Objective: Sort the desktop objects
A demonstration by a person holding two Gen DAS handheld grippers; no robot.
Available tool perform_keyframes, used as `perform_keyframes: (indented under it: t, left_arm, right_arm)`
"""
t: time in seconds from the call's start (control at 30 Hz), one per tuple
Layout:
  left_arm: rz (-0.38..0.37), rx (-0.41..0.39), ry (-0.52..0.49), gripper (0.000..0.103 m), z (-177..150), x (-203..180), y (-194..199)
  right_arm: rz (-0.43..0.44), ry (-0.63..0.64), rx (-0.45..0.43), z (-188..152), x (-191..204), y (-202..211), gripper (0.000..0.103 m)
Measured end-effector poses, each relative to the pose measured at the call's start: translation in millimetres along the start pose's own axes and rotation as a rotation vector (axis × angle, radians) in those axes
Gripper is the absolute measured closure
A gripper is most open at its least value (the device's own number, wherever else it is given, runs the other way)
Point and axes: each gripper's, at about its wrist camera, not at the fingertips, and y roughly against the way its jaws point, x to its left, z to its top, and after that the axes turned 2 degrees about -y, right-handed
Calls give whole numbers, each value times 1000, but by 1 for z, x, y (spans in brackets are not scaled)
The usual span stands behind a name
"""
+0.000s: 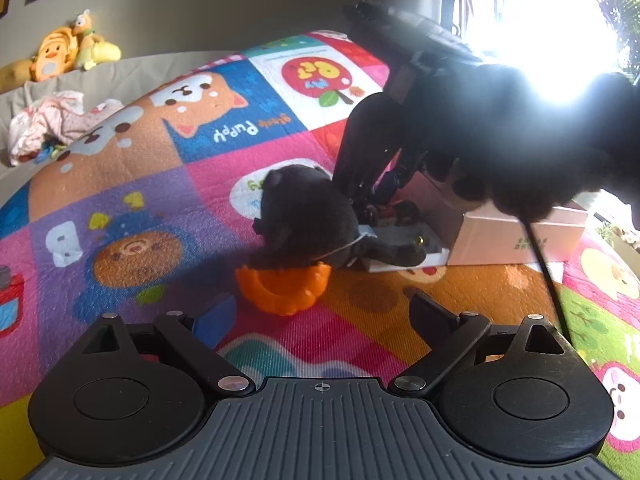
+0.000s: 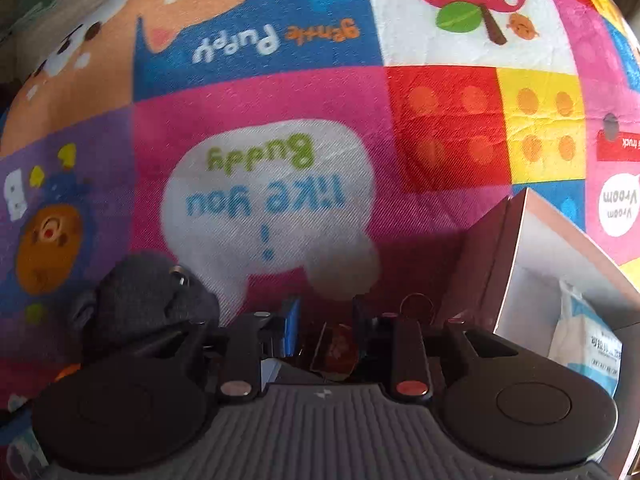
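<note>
Black plush toy (image 1: 308, 216) crowds right gripper (image 2: 326, 324); orange ring (image 1: 284, 286) beside it.

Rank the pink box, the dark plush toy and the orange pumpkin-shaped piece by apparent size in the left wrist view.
1. Dark plush toy and pink box: look about alike; the right gripper and hand cover part of the box, so no ranking between them.
2. Orange pumpkin-shaped piece: clearly smallest, though nearest the camera.

"like you buddy" on play mat (image 2: 256, 96)
</note>
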Motion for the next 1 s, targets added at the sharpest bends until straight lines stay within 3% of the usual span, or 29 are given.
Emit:
perform_keyframes:
  t: [0.23,0.43,0.53,0.57,0.6,0.7,0.83,1.0]
  left_arm:
    - [-12,40,-48,6,-7,-9,8]
    - [-33,78,-87,3,-15,-19,17]
    - [-32,93,-88,3,-16,-22,20]
    - [-31,98,-89,3,-16,-23,21]
    - [-30,105,-92,3,-15,-24,22]
    - [-30,123,-106,3,-15,-31,24]
    - [-45,138,-126,3,-13,-44,27]
    - [-102,125,-191,3,-7,-71,33]
  right_arm:
    - [149,107,-13,-65,27,39,75]
    - [147,199,-109,-131,33,65,74]
    - [77,199,-200,-163,21,77,63]
    - [53,188,-228,-173,16,80,54]
    - [23,173,-257,-185,8,83,49]
    - [-71,114,-309,-209,-14,85,47]
    - [-224,-40,-415,-236,-50,97,38]
    - [-153,-361,-531,-279,-103,128,15]
